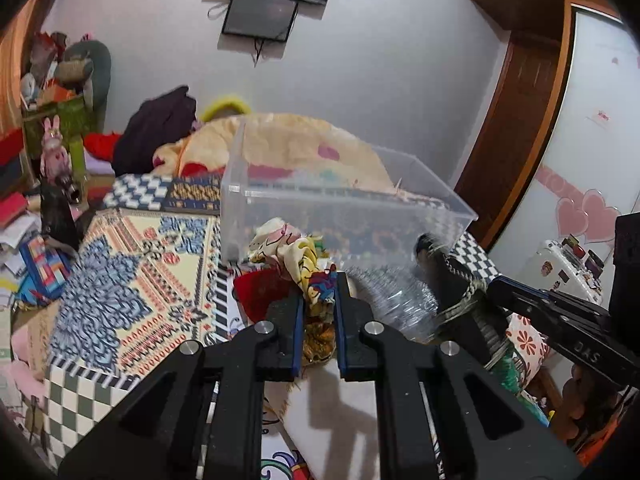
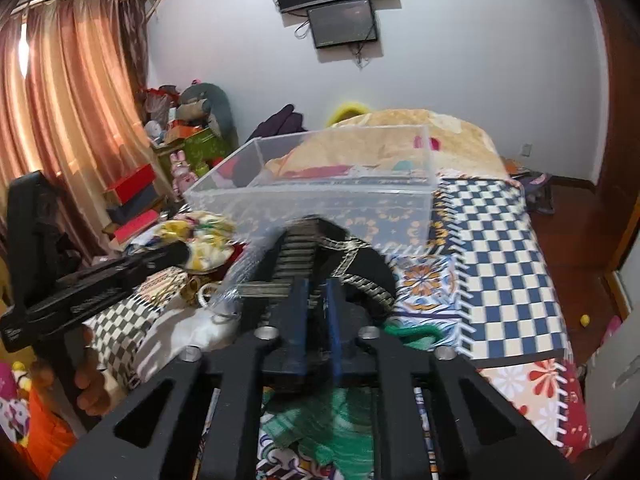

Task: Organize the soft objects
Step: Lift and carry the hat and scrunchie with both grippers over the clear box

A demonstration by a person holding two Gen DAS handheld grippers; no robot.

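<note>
A bundle of printed yellow cloth sits at the centre of the left wrist view, pinched between the blue pads of the left gripper, its crumpled upper part spilling out above the fingertips with a red piece of fabric just to its left. The right wrist view shows the same bundle only as a small bright heap at middle left, partly behind the left gripper's black finger, so the pinch itself cannot be read there. At the centre of the right wrist view the right gripper has its pads pressed together on a black strap with a silver chain edge; from the left camera this strap appears at right of centre, blurred, with the right gripper reaching in from the right edge. Just beyond both grippers stands a clear plastic box, open-topped, in the middle of each frame, resting on a patterned bedspread. Green cloth beside the right gripper shows plainly only in the right view. That view alone shows orange curtains at upper left and a person's fingers under the left tool at lower left; the left view alone shows a cupboard door with pink hearts at right
</note>
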